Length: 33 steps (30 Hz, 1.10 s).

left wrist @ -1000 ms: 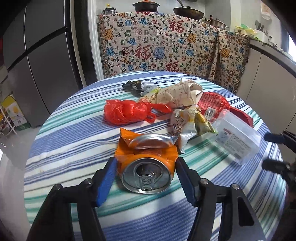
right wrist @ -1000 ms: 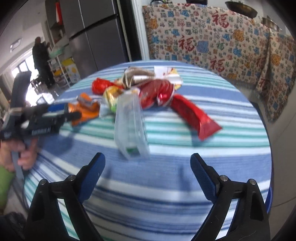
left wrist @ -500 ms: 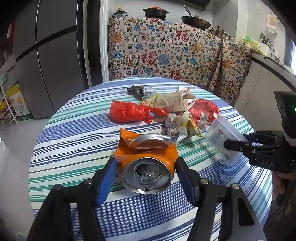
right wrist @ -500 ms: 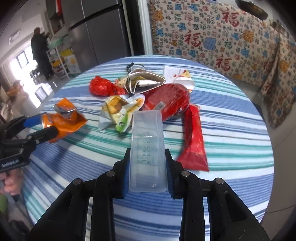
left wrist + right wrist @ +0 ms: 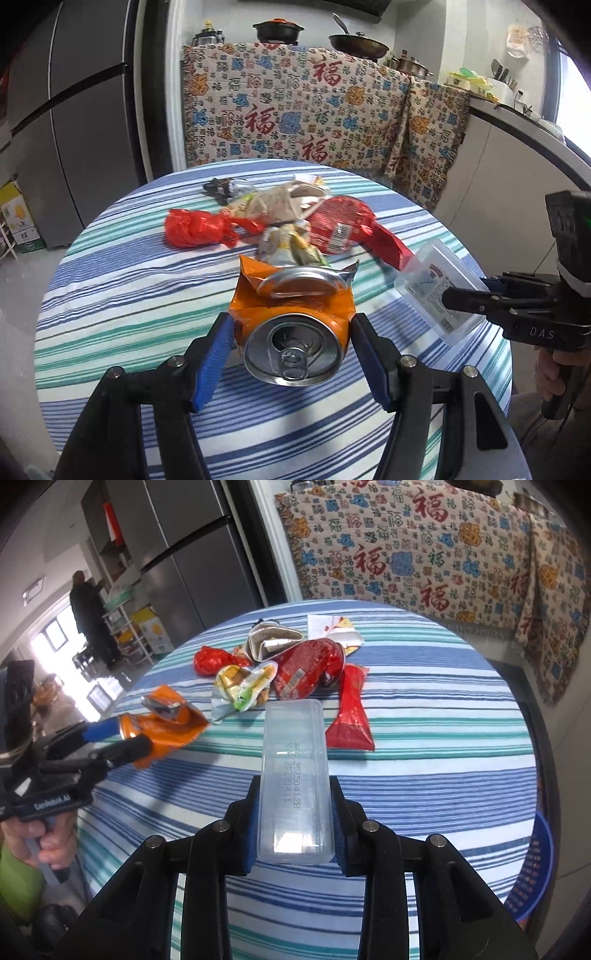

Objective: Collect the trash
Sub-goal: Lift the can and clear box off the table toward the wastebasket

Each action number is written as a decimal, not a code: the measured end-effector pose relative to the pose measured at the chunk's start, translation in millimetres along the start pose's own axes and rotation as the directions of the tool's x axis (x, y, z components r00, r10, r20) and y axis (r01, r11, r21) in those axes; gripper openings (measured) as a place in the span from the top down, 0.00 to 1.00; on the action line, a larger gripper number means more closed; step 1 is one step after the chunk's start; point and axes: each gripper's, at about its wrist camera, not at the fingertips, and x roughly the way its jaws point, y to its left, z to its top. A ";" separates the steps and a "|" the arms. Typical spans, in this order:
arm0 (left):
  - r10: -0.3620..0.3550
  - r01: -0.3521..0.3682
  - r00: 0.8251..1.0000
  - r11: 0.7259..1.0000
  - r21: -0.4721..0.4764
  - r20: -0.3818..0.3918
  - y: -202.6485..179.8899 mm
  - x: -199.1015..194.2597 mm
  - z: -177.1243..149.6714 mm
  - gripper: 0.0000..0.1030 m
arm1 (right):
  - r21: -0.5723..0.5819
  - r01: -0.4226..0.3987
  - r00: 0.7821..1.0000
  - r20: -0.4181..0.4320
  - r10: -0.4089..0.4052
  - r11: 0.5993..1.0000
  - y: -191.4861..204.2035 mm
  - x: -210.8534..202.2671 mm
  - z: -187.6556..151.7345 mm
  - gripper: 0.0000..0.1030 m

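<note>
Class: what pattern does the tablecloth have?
The tablecloth has blue, teal and white stripes, clearest in the right wrist view.

Your left gripper (image 5: 291, 350) and right gripper (image 5: 293, 827) are black frames with blue pads (image 5: 212, 354) and silver screws (image 5: 405, 361). White lettering marks each body. A green sleeve (image 5: 16, 882) covers your left arm.

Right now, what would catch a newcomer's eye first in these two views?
The crushed orange can fills the left view, clamped in the left gripper. In the right view the clear plastic box stands out likewise, pinched in the right gripper. Beyond both, red and yellow wrappers lie heaped mid-way across the striped tablecloth.
</note>
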 end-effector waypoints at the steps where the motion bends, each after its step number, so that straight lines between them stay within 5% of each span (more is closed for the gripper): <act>1: -0.003 0.003 1.000 1.000 0.006 -0.004 -4.5 1.5 -1.1 0.36 | 0.001 0.001 1.000 0.003 -0.001 1.000 -0.8 -1.6 0.1 0.69; 33: 0.066 -0.061 0.997 0.990 0.126 -0.035 -83.9 24.8 -14.0 0.36 | 0.078 0.083 0.996 0.021 -0.085 0.994 -53.5 -46.2 -29.8 0.69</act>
